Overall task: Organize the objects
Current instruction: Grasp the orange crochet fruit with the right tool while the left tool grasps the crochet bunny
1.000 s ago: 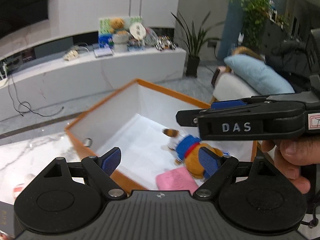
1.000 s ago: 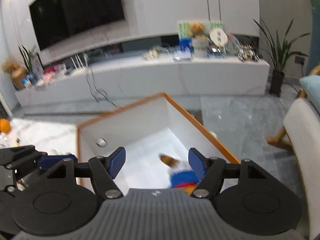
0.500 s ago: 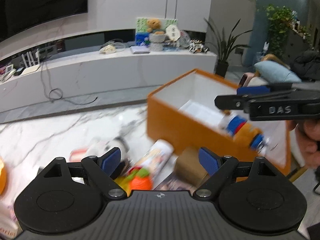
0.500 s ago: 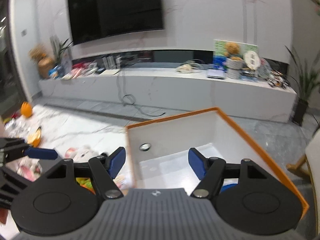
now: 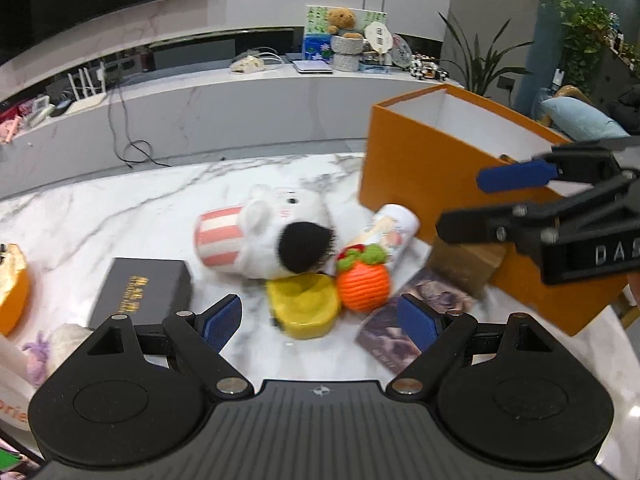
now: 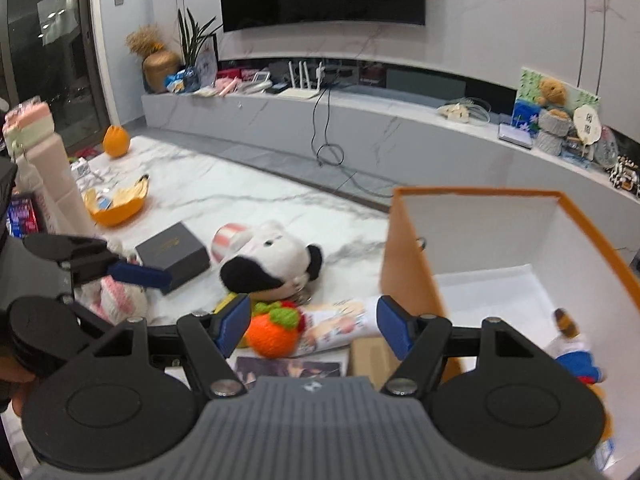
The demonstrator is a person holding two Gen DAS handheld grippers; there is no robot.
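Both tongs are spread wide and hold nothing: the left gripper (image 5: 320,318) hangs over the toy pile beside the tall orange cardboard box (image 5: 404,168), and the right gripper (image 6: 314,326) hangs near the box's corner. One small plush toy in blue clothes (image 6: 576,354) lies inside the box. Waiting just beside the box are a white and black plush dog (image 5: 280,236), an orange knitted ball with a green top (image 5: 362,280) and a yellow cup-shaped toy (image 5: 304,310). My guess is the tongs are spread to grab the next toy.
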